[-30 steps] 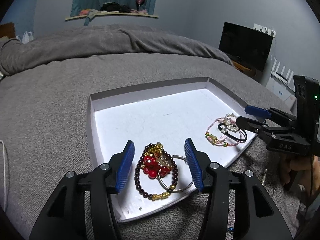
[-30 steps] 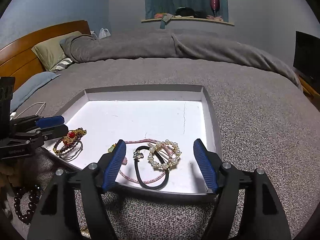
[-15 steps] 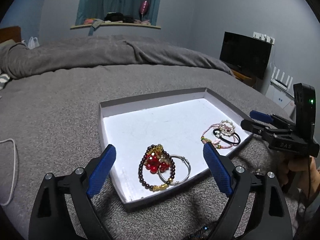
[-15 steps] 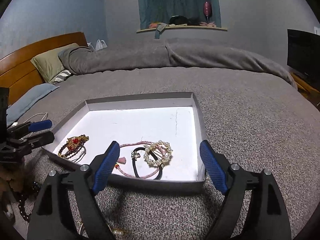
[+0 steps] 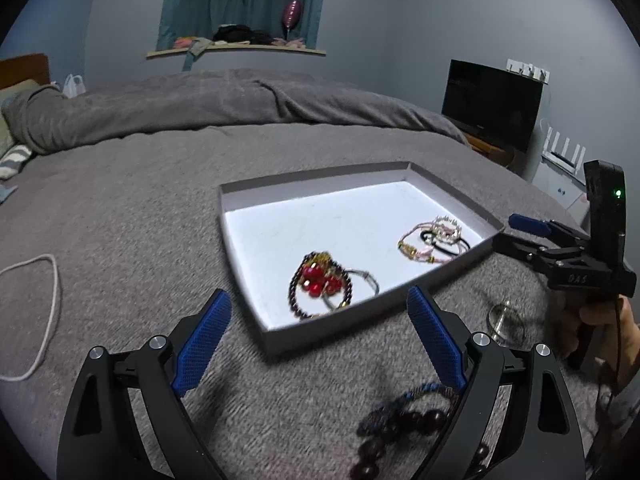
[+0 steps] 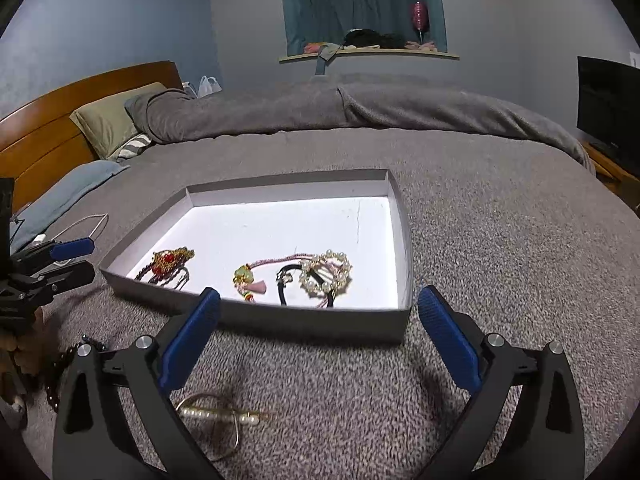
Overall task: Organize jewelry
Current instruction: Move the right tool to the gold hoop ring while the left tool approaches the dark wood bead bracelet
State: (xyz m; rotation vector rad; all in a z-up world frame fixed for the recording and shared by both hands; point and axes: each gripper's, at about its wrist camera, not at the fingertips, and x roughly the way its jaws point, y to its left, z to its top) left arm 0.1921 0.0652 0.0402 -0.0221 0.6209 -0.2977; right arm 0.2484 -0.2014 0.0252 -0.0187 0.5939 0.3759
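A shallow white tray (image 5: 248, 196) (image 6: 404, 240) lies on the grey bed. In it lie a red-and-gold beaded piece with a dark bead bracelet and a silver ring (image 5: 320, 284) (image 6: 170, 262), and a pink cord, black hair tie and pearl ring (image 5: 436, 238) (image 6: 320, 274). My left gripper (image 5: 320, 340) is open and empty, held back from the tray's near corner. A dark bead bracelet (image 5: 400, 432) lies on the blanket under it. My right gripper (image 6: 318, 340) is open and empty before the tray. A pearl clip with a gold ring (image 6: 218, 416) lies below it.
A white cable (image 5: 36, 312) lies on the blanket at the left. A metal ring (image 5: 506, 320) lies beside the tray near the right gripper (image 5: 528, 232). Pillows and a wooden headboard (image 6: 60, 120) stand far left. A black screen (image 5: 492, 108) stands at the right.
Both grippers have opened wider and pulled back from the tray, leaving the jewelry inside. Loose pieces on the blanket have come into view beneath them.
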